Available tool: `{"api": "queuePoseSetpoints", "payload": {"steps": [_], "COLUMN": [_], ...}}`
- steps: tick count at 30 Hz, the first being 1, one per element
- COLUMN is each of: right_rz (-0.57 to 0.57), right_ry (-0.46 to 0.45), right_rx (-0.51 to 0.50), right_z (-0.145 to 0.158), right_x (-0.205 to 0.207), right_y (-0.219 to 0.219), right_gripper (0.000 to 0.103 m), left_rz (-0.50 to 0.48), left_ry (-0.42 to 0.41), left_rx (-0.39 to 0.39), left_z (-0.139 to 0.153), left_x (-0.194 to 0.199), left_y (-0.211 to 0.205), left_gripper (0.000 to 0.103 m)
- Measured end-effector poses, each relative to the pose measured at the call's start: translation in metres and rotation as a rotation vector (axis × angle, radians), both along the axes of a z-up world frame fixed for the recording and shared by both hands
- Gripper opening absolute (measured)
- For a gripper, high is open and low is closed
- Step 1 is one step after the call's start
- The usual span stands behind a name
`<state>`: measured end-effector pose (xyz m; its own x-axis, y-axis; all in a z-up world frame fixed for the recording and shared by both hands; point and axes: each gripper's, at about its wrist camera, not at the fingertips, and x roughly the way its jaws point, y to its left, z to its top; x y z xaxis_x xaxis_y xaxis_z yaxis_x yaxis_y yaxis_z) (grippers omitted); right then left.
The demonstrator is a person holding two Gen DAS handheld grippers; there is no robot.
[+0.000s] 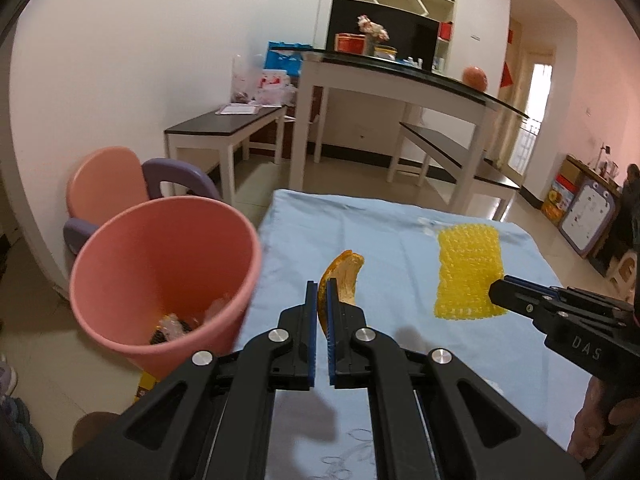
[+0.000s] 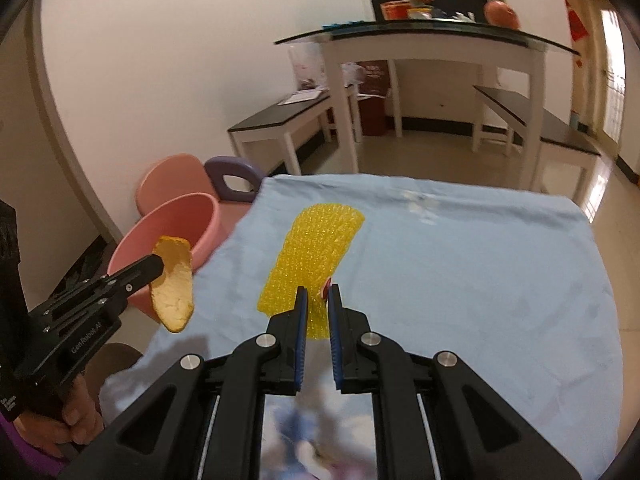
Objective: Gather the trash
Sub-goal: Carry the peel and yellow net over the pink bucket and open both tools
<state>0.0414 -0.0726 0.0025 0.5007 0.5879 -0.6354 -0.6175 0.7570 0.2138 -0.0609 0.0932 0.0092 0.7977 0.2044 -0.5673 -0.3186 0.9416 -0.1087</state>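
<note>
Left gripper (image 1: 319, 286) clamps an orange peel (image 1: 342, 280), lifted off the blue cloth (image 1: 400, 240), just right of the pink bin (image 1: 160, 272) beside the table, trash already inside. Right gripper (image 2: 318, 294) pinches narrow on a small red-white scrap (image 2: 326, 290), raised over the yellow bubble wrap (image 2: 316, 256) lying flat on the cloth.

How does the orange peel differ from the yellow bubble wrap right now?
The orange peel is a small, curved, stiff strip; the yellow bubble wrap is a larger, flat, bumpy sheet. The peel hangs in the air near the pink bin; the wrap seems to lie on the blue cloth. Each is pinched: the peel by the left gripper, the wrap by the right gripper.
</note>
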Motion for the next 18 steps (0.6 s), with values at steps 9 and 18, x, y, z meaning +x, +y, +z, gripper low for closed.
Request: {"api": "queuePoseSetpoints", "payload": {"steps": [9,18], "right_rz": [0.119,0.23], "right_ry": [-0.037,-0.047], "right_rx": [0.001,-0.001], "right_z": [0.014,0.014], "right_x": [-0.005,-0.009], "right_y": [0.069,0.135], "right_gripper": [0.01,0.01], "left_rz": [0.09,0.225], "left_ry": [-0.035,-0.018], "left_rx": [0.02,0.008], "left_z": [0.01,0.005], "left_x": [-0.014,-0.031], "left_y": [0.044,0.103], "left_gripper": [0.004,0.003]}}
